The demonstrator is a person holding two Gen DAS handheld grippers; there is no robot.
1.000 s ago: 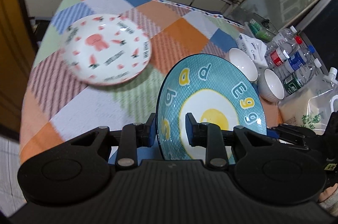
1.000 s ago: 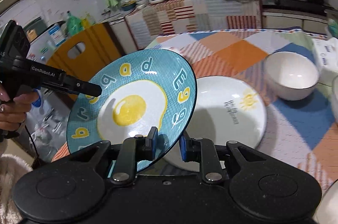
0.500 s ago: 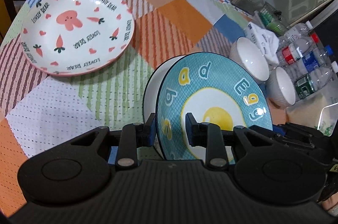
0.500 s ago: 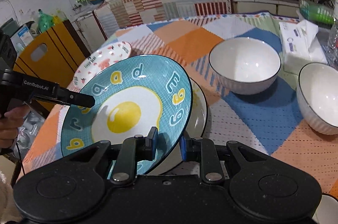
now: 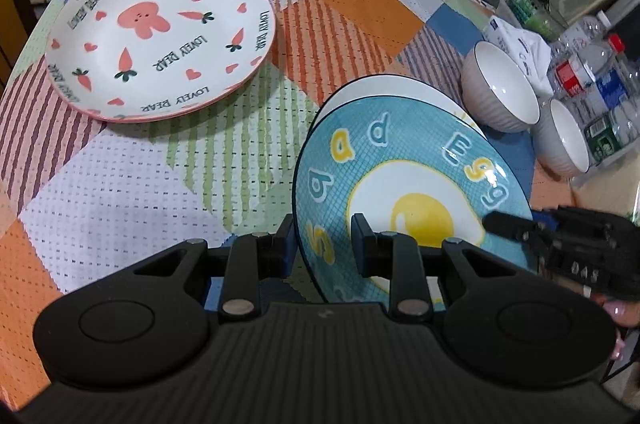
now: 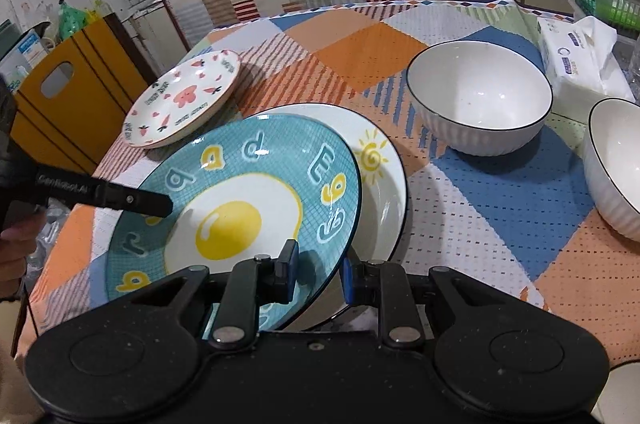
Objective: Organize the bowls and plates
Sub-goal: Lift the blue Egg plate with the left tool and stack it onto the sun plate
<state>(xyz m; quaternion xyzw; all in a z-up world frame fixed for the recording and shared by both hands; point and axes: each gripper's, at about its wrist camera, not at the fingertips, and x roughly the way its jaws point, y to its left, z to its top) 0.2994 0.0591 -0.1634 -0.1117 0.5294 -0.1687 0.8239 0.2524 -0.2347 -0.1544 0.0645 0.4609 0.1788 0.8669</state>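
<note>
On the checked tablecloth (image 6: 472, 192) the blue egg plate (image 6: 240, 208) now sits much lower than a second ago. Back then it was up in the air. Now it hangs tilted just over the white sun plate (image 6: 380, 160), and the far side covers most of that plate. I cannot tell if the two plates touch yet.

The pink bunny plate (image 5: 160, 36) lies flat by itself, off to the left of the egg plate, near the table edge. Two white bowls (image 6: 480, 104) stand side by side on the right. A pack of tissues (image 6: 576, 60) sits behind them, and some water bottles (image 5: 592, 80) stand past the bowls. Nothing sits between the egg plate and the sun plate.

Both grippers pinch the egg plate by its rim. The left gripper (image 5: 324, 248) has one finger under the rim and one on top, near the letter at the plate's near edge. Its jaws are narrow and tight on the plate. The right gripper (image 6: 316, 272) bites the rim on the other side in the same way, one finger on the blue face and one below. A person's hand (image 5: 616, 308) shows behind the right gripper.
</note>
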